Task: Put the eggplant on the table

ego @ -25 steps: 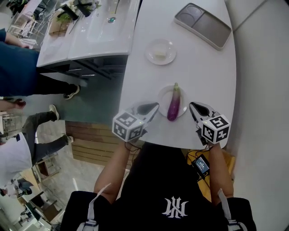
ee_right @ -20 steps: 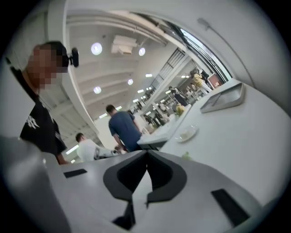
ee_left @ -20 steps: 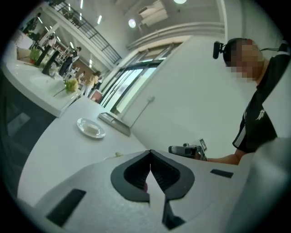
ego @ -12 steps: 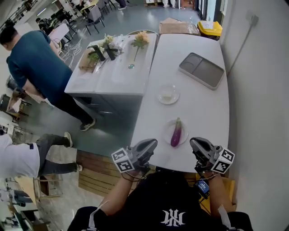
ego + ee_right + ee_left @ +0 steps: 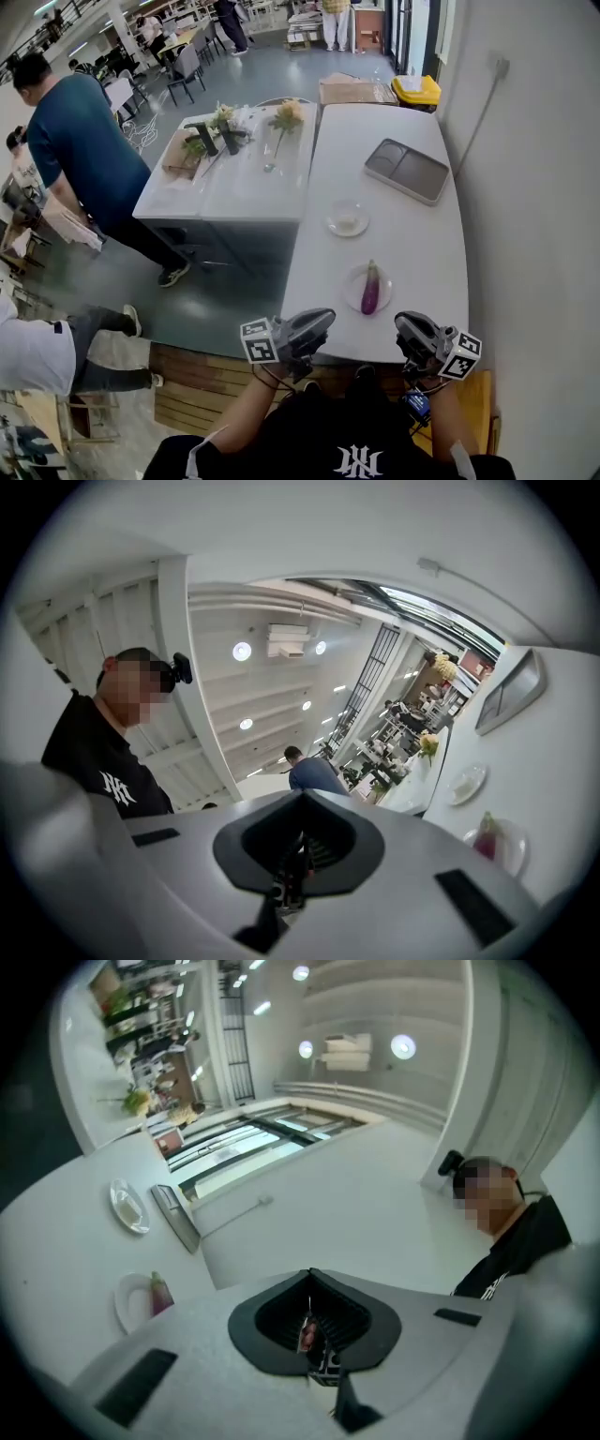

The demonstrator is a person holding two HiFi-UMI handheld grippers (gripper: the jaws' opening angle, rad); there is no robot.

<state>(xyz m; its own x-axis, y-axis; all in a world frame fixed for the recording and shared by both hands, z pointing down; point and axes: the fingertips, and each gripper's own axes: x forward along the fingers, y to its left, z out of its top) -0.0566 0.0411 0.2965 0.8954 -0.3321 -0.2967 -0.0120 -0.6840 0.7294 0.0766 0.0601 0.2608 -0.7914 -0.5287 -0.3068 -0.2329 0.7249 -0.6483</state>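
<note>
Left gripper (image 5: pixel 322 318), jaws pressed together and empty, covers part of the near edge of the white table (image 5: pixel 412 253). The eggplant (image 5: pixel 371 288) lies on a small plate (image 5: pixel 353 292) ahead (what the farther dish (image 5: pixel 348 219) holds is unclear). The right gripper (image 5: pixel 403 325) is likewise closed and empty. A grey tray (image 5: pixel 407 172) sits beyond.

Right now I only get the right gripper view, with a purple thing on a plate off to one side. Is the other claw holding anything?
Observer: No. The left gripper has its jaws shut together with nothing between them.
Operator: Where does that purple thing sit relative to both claws?
Observer: The eggplant lies on a small plate on the white table, ahead of the gap between the left gripper and the right gripper; neither touches it.
</note>
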